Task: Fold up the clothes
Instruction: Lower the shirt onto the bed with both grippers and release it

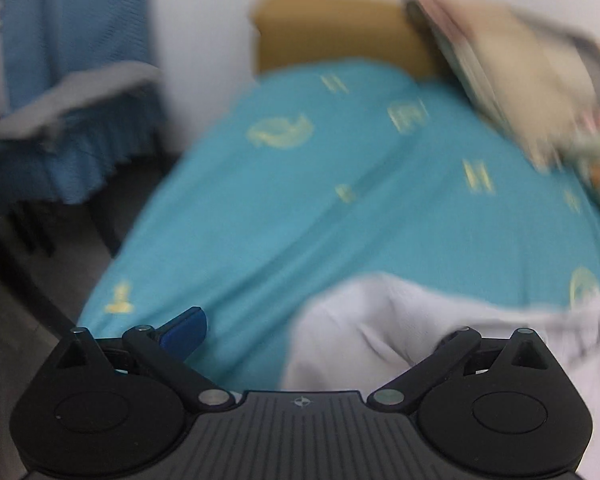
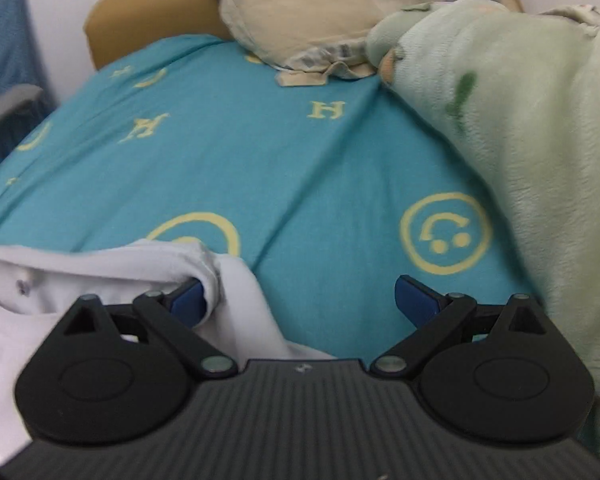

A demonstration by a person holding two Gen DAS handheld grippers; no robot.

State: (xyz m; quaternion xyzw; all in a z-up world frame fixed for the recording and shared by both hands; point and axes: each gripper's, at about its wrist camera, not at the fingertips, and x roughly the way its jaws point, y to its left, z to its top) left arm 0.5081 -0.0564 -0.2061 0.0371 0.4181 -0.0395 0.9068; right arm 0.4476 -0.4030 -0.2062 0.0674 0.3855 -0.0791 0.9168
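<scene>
While the right gripper (image 2: 306, 300) stands wide open with its left blue pad against a fold of the white garment (image 2: 100, 276), the left gripper (image 1: 304, 340) is also spread, its right finger hidden by that cloth. The garment lies crumpled on the near teal bedsheet (image 2: 260, 152). Farther off sit a green blanket (image 2: 520, 140) and beige pillow (image 2: 320, 4).
</scene>
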